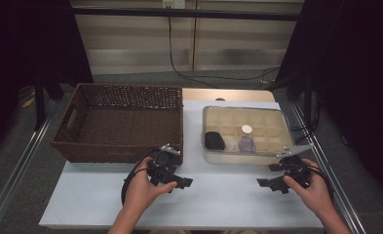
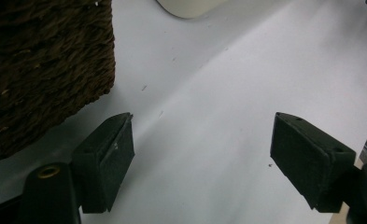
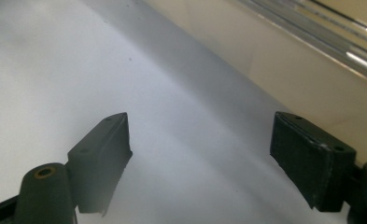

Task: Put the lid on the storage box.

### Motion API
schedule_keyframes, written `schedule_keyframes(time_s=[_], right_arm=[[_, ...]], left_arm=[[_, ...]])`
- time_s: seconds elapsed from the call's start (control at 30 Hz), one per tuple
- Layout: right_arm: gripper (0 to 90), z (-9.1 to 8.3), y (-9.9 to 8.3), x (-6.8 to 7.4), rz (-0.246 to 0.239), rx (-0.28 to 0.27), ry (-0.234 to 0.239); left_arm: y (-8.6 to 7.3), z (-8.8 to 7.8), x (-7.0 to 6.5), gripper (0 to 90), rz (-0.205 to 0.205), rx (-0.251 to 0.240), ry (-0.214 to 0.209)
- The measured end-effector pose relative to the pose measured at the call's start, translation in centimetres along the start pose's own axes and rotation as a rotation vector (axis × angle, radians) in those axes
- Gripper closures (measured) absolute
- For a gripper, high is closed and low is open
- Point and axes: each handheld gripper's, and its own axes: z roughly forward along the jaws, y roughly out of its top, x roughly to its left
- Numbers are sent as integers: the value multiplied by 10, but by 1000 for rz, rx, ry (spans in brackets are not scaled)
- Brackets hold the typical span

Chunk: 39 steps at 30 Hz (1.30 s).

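The dark brown woven wicker basket (image 1: 118,122) stands at the left of the white-covered worktop (image 1: 218,200), empty as far as the high view reaches. Just in front of its near right corner the left tool (image 1: 184,182) hovers low over the cloth, its jaws spread wide with nothing between them; in the left gripper view the basket wall (image 2: 41,65) rises close beside the left jaw.

To the right sits the clear plastic compartment box (image 1: 248,134). Three compartments in its near rows hold small things: a black rounded lump (image 1: 214,141), a pale round disc (image 1: 247,129) and a purplish piece (image 1: 247,144). What each is cannot be made out. The right tool (image 1: 263,182) rests near the box's front right corner, jaws likewise wide apart and empty, pointing across bare cloth.

The work seems to be at its start: moving the small things from box to basket. To do it well, the nearer tool should come down straight over one compartment, keep both jaws inside its dividers, and close gently on the piece's middle before lifting clear of the rim. The left tool must stay off the basket wall as it swings.

No brand, label or legible writing appears anywhere.
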Motion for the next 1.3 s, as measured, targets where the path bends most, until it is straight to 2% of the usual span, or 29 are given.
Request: schedule_keyframes(time_s=[0.43, 0.5, 0.57, 0.63, 0.8, 0.9, 1.0, 1.13, 1.2, 1.3], right_arm=[[199, 6, -13, -4, -4, -20, 1], [199, 6, -15, -5, -8, -16, -8], [199, 8, -17, -6, -4, -19, 1], [199, 8, -18, -6, -2, -21, -10], [199, 12, -24, -8, -1, -34, -3], [199, 14, -27, -8, 6, -32, -17], [199, 17, -30, -9, 7, -40, -11], [189, 19, -33, -9, -4, -52, -22], [178, 20, -34, -8, -17, -61, -22], [159, 21, -37, -7, -23, -72, -27]], left_arm=[[-16, -3, 13, 192, 3, -28, 15], [-19, -4, 16, 192, 13, -38, 6], [-21, -4, 18, 188, 5, -37, 5], [-23, -4, 19, 183, 32, -28, 14], [-28, -5, 23, 170, 51, -14, 15], [-32, -5, 25, 170, 59, -9, 28], [-36, -5, 28, 170, 73, -1, 40], [-42, -5, 31, 170, 109, -30, 62], [-45, -4, 31, 168, 122, -24, 78], [-48, -4, 33, 163, 142, -39, 73]])
